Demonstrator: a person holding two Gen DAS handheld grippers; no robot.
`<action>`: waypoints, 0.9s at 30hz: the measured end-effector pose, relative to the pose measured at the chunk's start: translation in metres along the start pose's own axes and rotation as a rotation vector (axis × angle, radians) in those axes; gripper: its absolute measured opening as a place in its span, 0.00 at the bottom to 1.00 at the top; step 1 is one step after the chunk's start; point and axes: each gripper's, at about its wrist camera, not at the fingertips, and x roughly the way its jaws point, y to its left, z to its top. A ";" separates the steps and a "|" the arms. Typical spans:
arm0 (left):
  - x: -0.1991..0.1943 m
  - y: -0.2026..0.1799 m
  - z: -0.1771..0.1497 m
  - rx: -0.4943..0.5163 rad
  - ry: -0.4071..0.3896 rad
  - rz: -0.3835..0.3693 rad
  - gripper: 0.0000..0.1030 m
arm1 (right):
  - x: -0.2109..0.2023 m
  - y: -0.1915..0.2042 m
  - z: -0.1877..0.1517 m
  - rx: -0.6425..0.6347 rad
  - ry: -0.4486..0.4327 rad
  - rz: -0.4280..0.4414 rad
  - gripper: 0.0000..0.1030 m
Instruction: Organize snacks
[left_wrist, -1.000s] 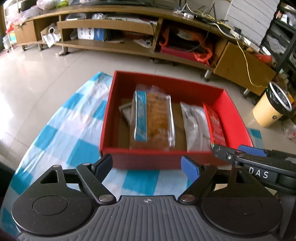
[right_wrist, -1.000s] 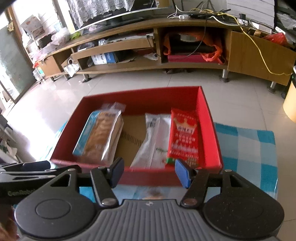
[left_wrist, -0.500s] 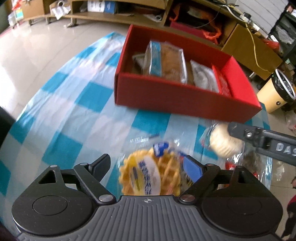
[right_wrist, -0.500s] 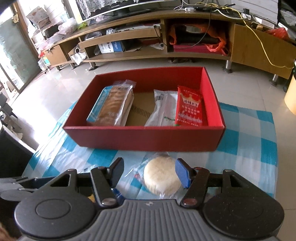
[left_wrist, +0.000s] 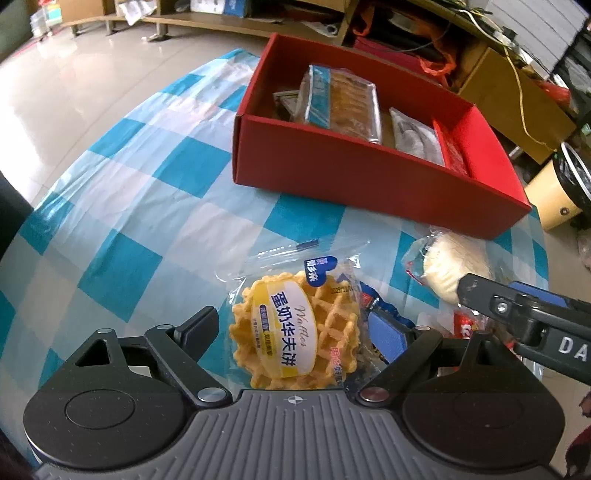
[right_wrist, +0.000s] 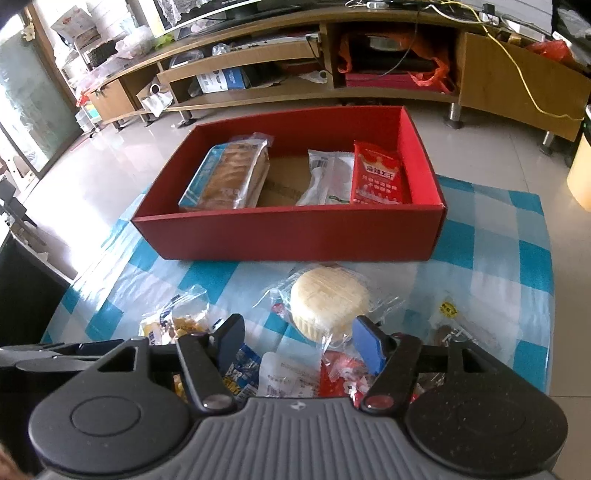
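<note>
Yellow "Waffles" pack (left_wrist: 295, 332) lies ungripped between the opening left tool (left_wrist: 295, 332); right tool (right_wrist: 299, 339) opening, empty.

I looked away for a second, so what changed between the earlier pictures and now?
Both grippers drew back from the red box and dipped toward the loose snacks. The left gripper now straddles the waffle packet, jaws opening; the right gripper, also opening, frames the round cake. Nothing is gripped. The box's contents stayed put.

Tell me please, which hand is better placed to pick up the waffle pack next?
Left. The left gripper already has the waffle pack between its opening jaws, pads not yet pressing. The right gripper faces the round white cake instead, jaws also opening.
</note>
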 end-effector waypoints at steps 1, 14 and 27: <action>0.002 0.000 0.000 -0.011 0.003 -0.002 0.90 | 0.000 -0.001 0.001 0.005 -0.003 -0.001 0.63; 0.017 0.000 0.000 -0.051 0.035 0.002 0.80 | 0.001 -0.015 0.014 0.037 -0.013 -0.007 0.63; -0.009 0.012 0.001 -0.024 -0.004 -0.037 0.79 | 0.025 -0.018 0.020 0.055 0.049 -0.033 0.64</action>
